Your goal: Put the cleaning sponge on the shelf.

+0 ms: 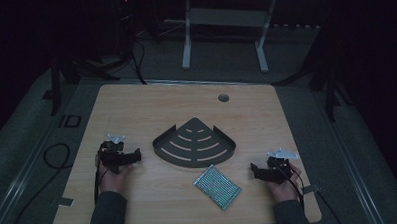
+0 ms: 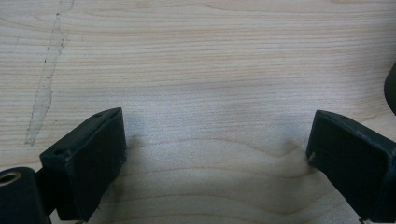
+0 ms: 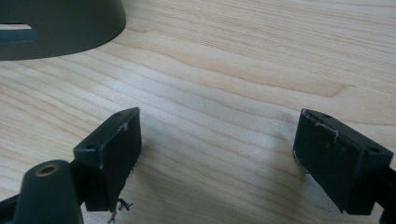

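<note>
A dark grey quarter-round corner shelf (image 1: 195, 142) with curved slots lies in the middle of the wooden table (image 1: 136, 104). In front of it lies a flat rectangular pad (image 1: 217, 186) with a fine green-white dotted pattern. My left gripper (image 1: 133, 157) rests on the table left of the shelf, jaws open over bare wood (image 2: 215, 154). My right gripper (image 1: 255, 170) rests right of the pad, jaws wide open with nothing between them (image 3: 217, 149). The shelf's rim (image 3: 60, 28) sits at the upper left of the right gripper view.
A round cable hole (image 1: 223, 97) sits near the table's far edge. White table legs (image 1: 186, 37) and dark stands rise beyond the table. Cables (image 1: 53, 157) lie on the floor at the left. Small tape pieces (image 1: 64, 201) mark the front corners.
</note>
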A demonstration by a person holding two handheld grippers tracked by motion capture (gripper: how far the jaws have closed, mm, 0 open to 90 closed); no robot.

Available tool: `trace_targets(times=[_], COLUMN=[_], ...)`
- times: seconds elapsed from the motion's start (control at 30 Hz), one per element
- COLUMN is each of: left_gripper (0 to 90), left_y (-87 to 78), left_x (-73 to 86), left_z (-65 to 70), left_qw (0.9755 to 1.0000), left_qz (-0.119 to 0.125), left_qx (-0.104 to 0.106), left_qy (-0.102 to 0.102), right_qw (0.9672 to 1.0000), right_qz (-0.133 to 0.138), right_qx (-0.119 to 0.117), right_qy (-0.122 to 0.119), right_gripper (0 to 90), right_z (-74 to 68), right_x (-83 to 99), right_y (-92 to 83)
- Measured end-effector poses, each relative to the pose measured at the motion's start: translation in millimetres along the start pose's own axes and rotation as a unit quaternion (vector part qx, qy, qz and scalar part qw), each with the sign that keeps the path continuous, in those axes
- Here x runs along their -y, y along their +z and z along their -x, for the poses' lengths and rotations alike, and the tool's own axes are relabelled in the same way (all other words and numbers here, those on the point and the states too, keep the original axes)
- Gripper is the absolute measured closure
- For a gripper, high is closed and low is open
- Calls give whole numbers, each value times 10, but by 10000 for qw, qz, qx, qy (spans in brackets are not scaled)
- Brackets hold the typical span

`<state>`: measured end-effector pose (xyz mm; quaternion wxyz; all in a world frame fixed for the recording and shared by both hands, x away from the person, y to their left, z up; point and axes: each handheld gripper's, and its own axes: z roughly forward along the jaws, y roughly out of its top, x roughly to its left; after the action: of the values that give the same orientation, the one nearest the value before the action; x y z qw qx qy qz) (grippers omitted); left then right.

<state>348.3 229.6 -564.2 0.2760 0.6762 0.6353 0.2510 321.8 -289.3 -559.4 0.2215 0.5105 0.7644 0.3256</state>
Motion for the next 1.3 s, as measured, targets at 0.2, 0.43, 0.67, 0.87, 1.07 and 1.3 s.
trace_targets(times=[0.2,0.43,0.67,0.87,1.07,1.3], left_gripper=[51,51,52,52,52,52], left_y=[-1,0,0,-1,-1,-1], left_x=[0,0,0,0,0,0], left_z=[1,1,1,3,2,3], left_qw=[10000,10000,10000,10000,10000,10000], left_qz=[-4,-3,-2,-6,-6,-6], left_qx=[-3,-4,-3,-4,-5,-5], left_qy=[0,0,0,1,3,6], right_qw=[9999,9984,9942,9891,9810,9685], right_qz=[-66,48,129,84,-82,-348], right_qx=[-86,-141,-450,-779,-1117,-1535], right_qy=[-79,-552,-969,-1244,-1583,-1928], right_gripper=[212,328,471,609,802,899], right_z=[10,-128,-324,-437,-598,-866], right_x=[-16,-168,-380,-520,-573,-558], right_y=[-11,-170,-297,-364,-356,-272])
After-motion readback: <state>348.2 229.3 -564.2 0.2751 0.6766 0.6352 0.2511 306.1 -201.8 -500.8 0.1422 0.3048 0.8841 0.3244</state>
